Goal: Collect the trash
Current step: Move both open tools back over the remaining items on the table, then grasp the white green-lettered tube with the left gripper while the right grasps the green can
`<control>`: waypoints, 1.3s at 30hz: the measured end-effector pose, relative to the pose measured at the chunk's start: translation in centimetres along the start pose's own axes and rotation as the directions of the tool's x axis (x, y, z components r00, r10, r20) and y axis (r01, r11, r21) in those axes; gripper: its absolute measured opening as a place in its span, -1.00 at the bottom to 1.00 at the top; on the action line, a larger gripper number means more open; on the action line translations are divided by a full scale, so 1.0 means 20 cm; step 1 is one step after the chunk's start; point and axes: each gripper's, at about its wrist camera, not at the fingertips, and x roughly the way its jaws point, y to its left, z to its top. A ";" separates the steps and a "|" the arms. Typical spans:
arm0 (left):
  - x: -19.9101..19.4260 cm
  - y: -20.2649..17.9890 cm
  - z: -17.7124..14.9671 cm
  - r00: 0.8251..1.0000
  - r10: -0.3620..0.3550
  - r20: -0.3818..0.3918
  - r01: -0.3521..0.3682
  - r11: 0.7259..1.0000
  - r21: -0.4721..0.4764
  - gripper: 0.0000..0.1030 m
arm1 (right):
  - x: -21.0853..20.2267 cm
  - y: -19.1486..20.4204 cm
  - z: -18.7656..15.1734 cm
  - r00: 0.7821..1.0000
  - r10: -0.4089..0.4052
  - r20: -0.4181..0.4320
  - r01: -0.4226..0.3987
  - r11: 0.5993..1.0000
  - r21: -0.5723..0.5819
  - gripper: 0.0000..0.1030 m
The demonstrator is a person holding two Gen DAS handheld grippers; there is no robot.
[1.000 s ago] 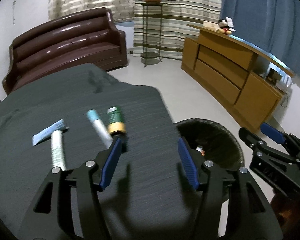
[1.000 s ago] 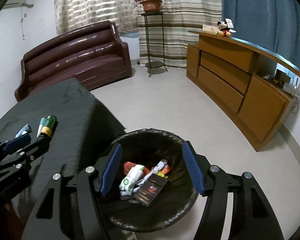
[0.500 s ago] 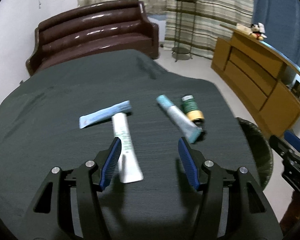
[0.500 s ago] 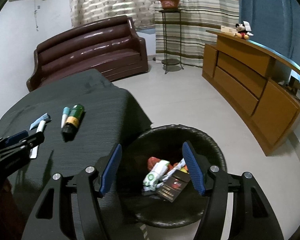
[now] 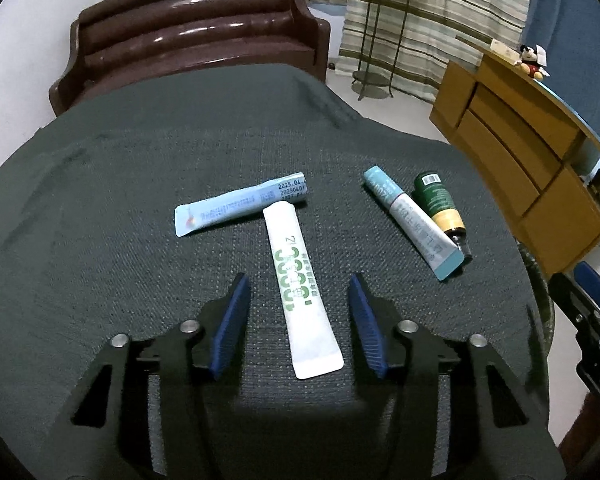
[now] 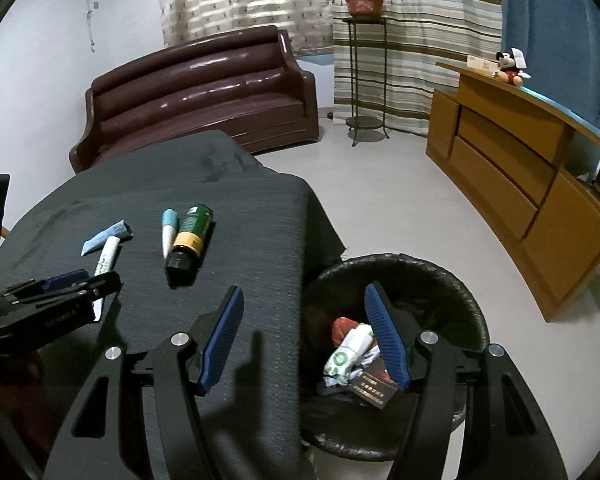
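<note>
Between the wide-spread blue pads of the left gripper point(image 5: 298, 322) lies a white tube point(image 5: 300, 292) with green lettering, lengthwise along the fingers, its flat crimped end nearest the camera; neither pad touches it, and the gripper holds nothing. It hangs low over the dark cloth-covered table point(image 5: 100, 200), pointing toward the brown sofa point(image 5: 196, 44).

Just beyond the white tube's far end, touching it crosswise, lies a light blue tube point(image 5: 240, 208) printed with dates beginning "2025.04". Ahead and to the right of the left gripper rest a teal-and-white tube point(image 5: 412, 224) with small print too fine to read, and just beside it a dark green bottle point(image 5: 440, 208) with a yellow band and a barcode on its base.

Off to the right, the right gripper point(image 6: 304, 336) is likewise wide open and empty. It sits above the table's edge, its left pad over the cloth and its right pad over the black bin point(image 6: 452, 280) on the floor. Inside the bin lie a crumpled white-and-green wrapper point(image 6: 348, 350), something red and a dark packet.

Farther right stands a wooden cabinet point(image 6: 520, 168).
</note>
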 end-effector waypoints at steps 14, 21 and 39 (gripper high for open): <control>-0.02 0.06 -0.03 0.997 -0.078 0.018 0.078 0.997 -0.004 -0.66 | 0.03 0.09 0.03 1.000 0.028 -0.009 -0.028 0.999 -0.030 0.20; -0.08 0.10 -0.03 0.995 -0.091 0.044 0.091 0.996 -0.003 -0.66 | 0.07 0.19 0.07 0.999 0.049 -0.010 -0.050 0.997 -0.052 0.20; -0.12 0.35 0.03 0.995 -0.024 0.095 0.029 0.998 -0.049 -0.66 | 0.29 0.38 0.19 0.995 0.039 -0.090 -0.049 0.993 -0.109 -0.07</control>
